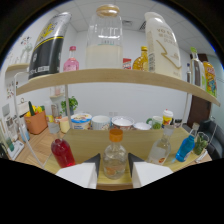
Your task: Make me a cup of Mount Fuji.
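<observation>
A small clear bottle (114, 159) with an orange cap stands on the wooden counter (90, 140), between the two fingers of my gripper (114, 165). The white fingers (80, 175) flank its sides closely, and the gripper is open around it. To the left of the fingers stands a bottle of red liquid (62, 152). To the right stand another clear bottle (160, 150), a bottle of blue liquid (185, 148) and a glass with green leaves (201, 142).
Several tubs and cups (101, 122) line the back of the counter. A wooden shelf (115, 76) overhead carries a black-and-white can (47, 45), a glass jar of white liquid (103, 42) and a white bottle (162, 45). An orange box (36, 122) sits far left.
</observation>
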`<move>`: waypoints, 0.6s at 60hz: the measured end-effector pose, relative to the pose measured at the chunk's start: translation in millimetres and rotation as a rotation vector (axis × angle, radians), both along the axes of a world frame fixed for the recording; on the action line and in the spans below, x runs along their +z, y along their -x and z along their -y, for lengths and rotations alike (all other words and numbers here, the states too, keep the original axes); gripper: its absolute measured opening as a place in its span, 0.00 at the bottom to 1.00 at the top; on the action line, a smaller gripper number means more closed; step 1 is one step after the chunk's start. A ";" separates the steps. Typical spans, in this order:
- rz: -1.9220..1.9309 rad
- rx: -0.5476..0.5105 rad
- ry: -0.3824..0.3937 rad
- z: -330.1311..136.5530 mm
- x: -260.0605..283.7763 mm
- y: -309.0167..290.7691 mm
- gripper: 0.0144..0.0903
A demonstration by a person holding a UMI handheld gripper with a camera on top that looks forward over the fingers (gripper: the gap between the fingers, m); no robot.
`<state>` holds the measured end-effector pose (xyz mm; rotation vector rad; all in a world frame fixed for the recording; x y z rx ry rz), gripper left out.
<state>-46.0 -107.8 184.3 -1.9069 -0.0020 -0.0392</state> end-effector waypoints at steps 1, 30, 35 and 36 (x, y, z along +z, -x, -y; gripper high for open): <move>0.001 0.004 0.002 -1.1 -1.1 1.1 0.42; 0.006 0.030 -0.015 18.3 15.3 5.3 0.28; 0.002 0.036 -0.030 35.2 18.8 7.8 0.28; -0.003 0.040 -0.030 38.9 18.1 8.8 0.28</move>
